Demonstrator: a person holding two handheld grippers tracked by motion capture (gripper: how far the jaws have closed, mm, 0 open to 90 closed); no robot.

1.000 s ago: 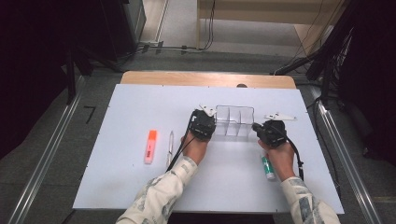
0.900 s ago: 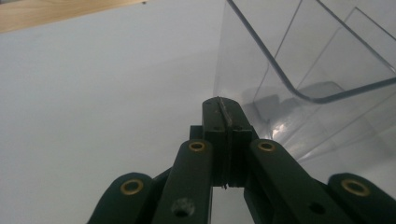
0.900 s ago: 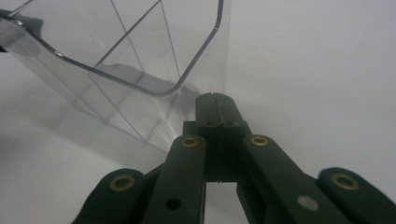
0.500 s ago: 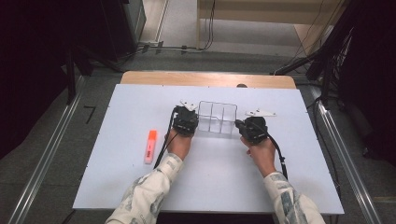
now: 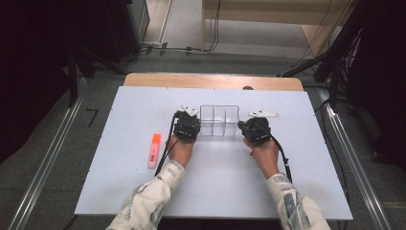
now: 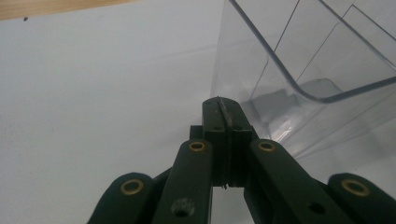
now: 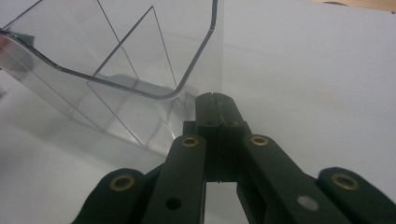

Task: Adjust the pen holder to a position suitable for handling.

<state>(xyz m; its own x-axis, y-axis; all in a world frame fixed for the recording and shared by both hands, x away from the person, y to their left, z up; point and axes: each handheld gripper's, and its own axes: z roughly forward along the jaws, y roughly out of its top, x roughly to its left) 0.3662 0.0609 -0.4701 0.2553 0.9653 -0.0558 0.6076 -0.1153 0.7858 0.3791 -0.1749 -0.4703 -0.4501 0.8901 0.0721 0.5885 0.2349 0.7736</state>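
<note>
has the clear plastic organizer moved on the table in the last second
Yes. The clear organizer has slid left, toward the orange highlighter, with the left gripper and right gripper shut alongside it.

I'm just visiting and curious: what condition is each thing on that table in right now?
Clear divided box: upright, compartments look empty, flanked by both grippers.
Left gripper: jaws pressed together, at the box's corner.
Right gripper: jaws pressed together, at the box's opposite corner.
Orange marker: lying flat, capped as far as I can tell, apart from the box.
White table: bare around these.

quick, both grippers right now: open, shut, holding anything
Left gripper: shut, empty, beside the clear organiser.
Right gripper: shut, empty, at its other end.
</note>
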